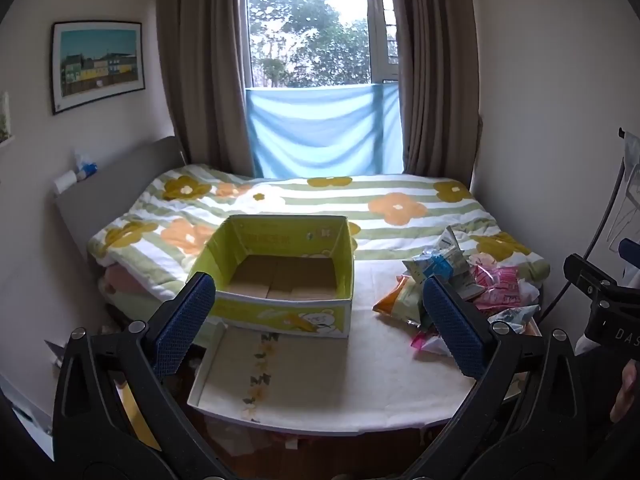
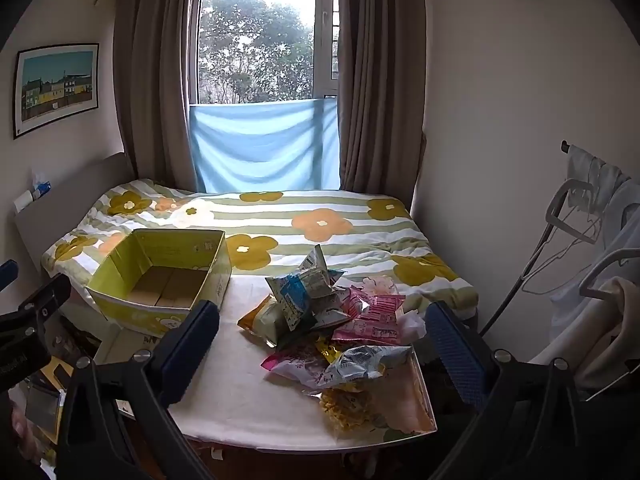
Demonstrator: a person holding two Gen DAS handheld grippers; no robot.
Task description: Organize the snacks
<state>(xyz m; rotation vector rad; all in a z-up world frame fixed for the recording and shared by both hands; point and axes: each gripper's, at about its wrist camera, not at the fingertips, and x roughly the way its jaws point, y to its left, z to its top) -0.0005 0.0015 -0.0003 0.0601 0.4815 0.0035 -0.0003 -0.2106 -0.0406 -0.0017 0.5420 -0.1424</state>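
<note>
Crinkly snack packets, rectangular cardboard box

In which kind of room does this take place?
Most likely a small bedroom in a home. A bed with a flowered quilt fills the middle, curtains frame the window behind it, and clothes on hangers hang at the right.

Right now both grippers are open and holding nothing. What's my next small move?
Probably ease the right gripper down onto the blue-and-white packet topping the snack pile; the green box stands open with no snacks inside.
</note>
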